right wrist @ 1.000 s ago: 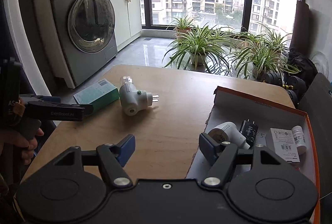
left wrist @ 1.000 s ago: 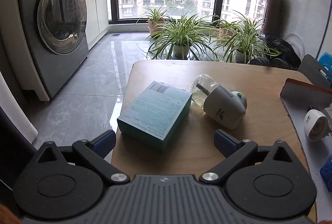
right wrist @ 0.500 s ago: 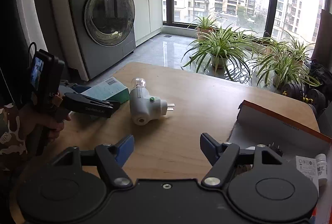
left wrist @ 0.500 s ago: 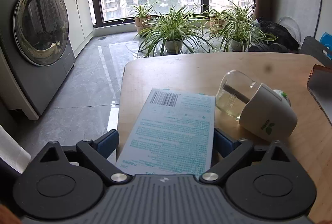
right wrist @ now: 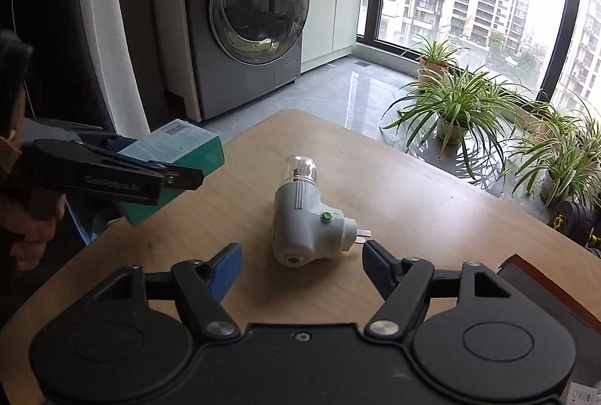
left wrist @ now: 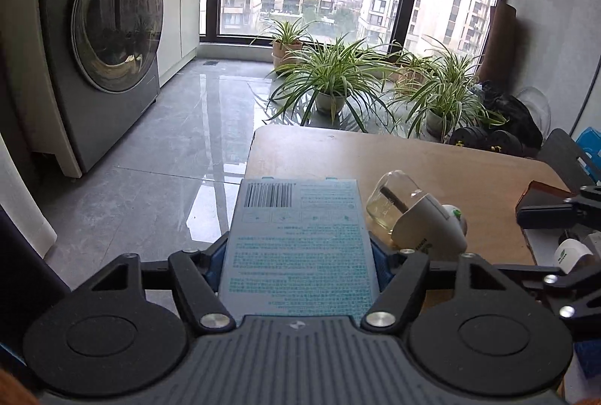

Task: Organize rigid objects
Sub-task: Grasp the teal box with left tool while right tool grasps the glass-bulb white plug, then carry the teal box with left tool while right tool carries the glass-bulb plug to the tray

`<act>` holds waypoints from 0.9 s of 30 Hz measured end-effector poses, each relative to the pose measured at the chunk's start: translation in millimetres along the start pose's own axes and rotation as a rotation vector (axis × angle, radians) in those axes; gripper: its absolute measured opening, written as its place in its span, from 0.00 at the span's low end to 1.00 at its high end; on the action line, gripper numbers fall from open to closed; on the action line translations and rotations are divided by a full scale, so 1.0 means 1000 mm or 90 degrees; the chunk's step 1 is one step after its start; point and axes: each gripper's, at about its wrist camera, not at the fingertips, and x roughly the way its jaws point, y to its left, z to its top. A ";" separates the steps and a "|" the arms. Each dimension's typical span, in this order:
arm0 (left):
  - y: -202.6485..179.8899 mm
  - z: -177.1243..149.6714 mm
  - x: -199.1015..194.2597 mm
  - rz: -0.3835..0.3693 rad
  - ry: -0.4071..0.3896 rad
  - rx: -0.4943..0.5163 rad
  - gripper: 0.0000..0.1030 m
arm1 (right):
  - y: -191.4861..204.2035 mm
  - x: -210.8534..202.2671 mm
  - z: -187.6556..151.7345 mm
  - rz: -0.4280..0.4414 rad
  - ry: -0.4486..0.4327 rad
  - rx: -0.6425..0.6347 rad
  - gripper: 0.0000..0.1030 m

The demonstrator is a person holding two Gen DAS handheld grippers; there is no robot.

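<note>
My left gripper has a teal box between its blue pads, and its jaws are closing on the box's sides. In the right wrist view the teal box hangs clear of the wooden table, gripped by the left gripper in a person's hand. A white plug-in vaporizer with a clear bottle lies on its side on the table. My right gripper is open, its fingertips on either side of the vaporizer's near end without touching it. In the left wrist view the vaporizer lies just right of the box.
An orange-rimmed storage box sits at the table's right, with a white plug inside. The right gripper's fingers show at the right edge of the left wrist view. A washing machine and potted plants stand beyond the table.
The left gripper slid over the teal box, closed on it and lifted it off the table. The right gripper swung left from the storage box to the vaporizer.
</note>
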 end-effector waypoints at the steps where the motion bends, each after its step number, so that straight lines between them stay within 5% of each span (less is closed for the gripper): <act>1: 0.000 -0.003 -0.009 -0.003 -0.008 -0.005 0.70 | 0.002 0.004 0.003 0.005 0.003 -0.012 0.81; 17: 0.005 -0.003 -0.004 -0.005 -0.024 -0.045 0.70 | 0.009 0.096 0.032 0.014 0.110 -0.131 0.80; 20: 0.004 -0.001 -0.003 -0.003 -0.031 -0.047 0.70 | 0.002 0.100 0.034 0.026 0.112 -0.094 0.69; 27: 0.000 -0.001 -0.004 -0.008 -0.043 -0.046 0.70 | -0.006 0.064 0.019 0.020 0.069 0.008 0.68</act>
